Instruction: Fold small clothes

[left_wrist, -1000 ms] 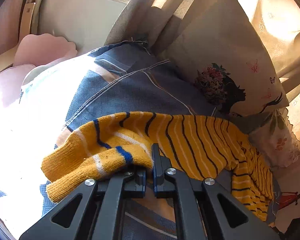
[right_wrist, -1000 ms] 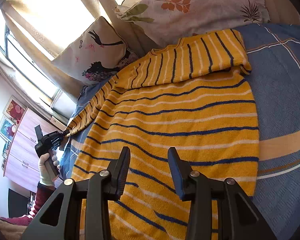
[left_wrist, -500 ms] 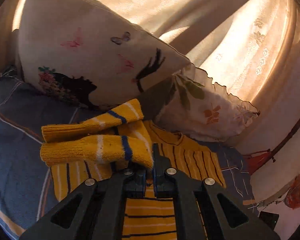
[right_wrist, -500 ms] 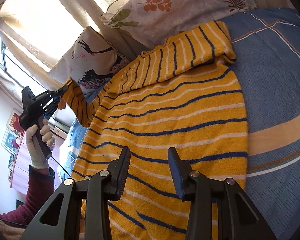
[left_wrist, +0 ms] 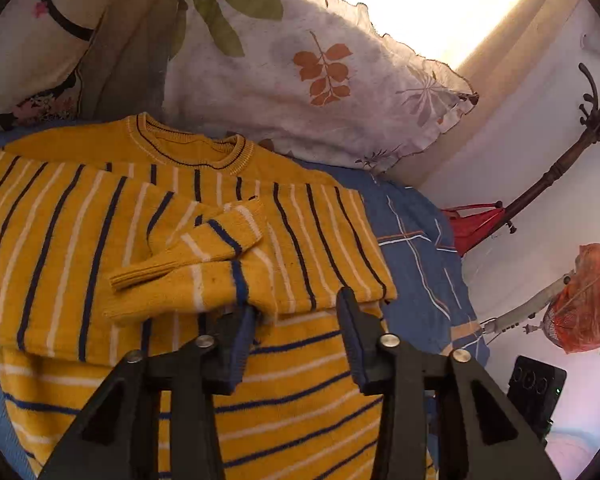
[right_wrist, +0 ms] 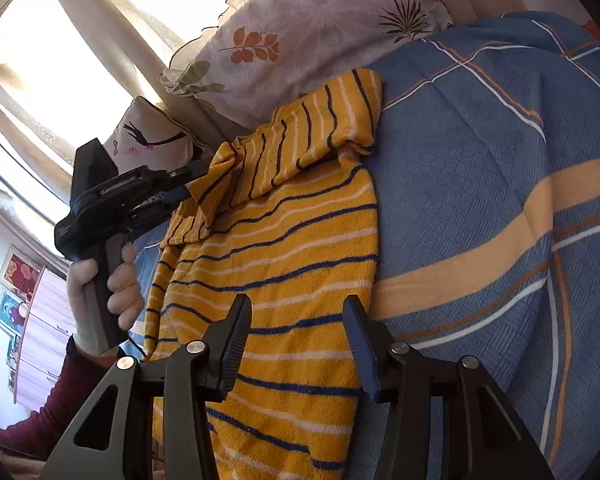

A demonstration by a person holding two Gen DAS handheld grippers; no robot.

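Yellow striped sweater (left_wrist: 100,240) spread flat on the blue checked bed (right_wrist: 480,160), neckline up against the leaf-print pillow (left_wrist: 300,60), hem toward the person. Both sleeves folded in across the chest, the left sleeve's cuff (left_wrist: 188,272) lying just beyond the left claw (left_wrist: 296,320).

Left claw spreading, jaws parting right at the cuff; the near edge of the cuff brushes the left finger (left_wrist: 240,332), but no pinch left on it, so the sleeve looks released on top of the sweater's body.

Right claw (right_wrist: 296,344) also widening, empty, hovering over the lower part of the sweater near its right edge, nothing between the jaws but the knit beneath.

Long axis of the garment running from pillow to hem, straight away from both claws. Likely next: hem lifted and carried toward the pillow. Right claw nearer the hem's right side; left claw, up by the chest, further from it and needing to draw back first.
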